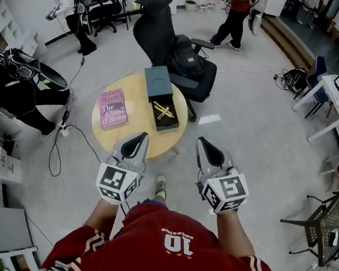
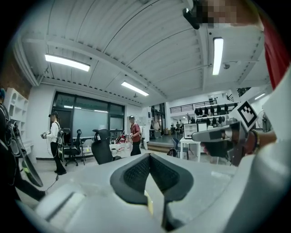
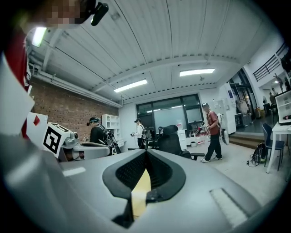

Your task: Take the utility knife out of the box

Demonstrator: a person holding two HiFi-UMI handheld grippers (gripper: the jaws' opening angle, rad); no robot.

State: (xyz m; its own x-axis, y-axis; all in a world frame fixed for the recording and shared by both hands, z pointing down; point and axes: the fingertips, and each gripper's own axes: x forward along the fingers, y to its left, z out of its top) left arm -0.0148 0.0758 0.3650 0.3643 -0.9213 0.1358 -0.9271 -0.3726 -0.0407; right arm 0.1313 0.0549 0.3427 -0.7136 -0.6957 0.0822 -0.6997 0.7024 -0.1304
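At the centre of the head view, a round wooden table (image 1: 114, 135) carries an open box (image 1: 172, 125) and, just left of it, a pink book (image 1: 113, 108). The utility knife (image 1: 163, 111), gold-coloured, lies inside the box; the box lid (image 1: 157, 81) sits at the far end. Behind the table stands a black office chair (image 1: 157, 25) with a backpack (image 1: 186, 58) on its seat. A cable (image 1: 56, 150) trails over the floor left of the table.

Only bare table top lies between the box and the grippers.

- Left gripper (image 1: 141, 137): jaws pressed together, nothing between them; tip over the table's near rim, apart from the box.
- Right gripper (image 1: 201, 140): jaws pressed together, empty; tip just right of the table's rim, apart from the box.

The left gripper covers part of the near rim. Both gripper views look level across the room, so table, box and knife fall outside them. The knife is too small for its details to be made out
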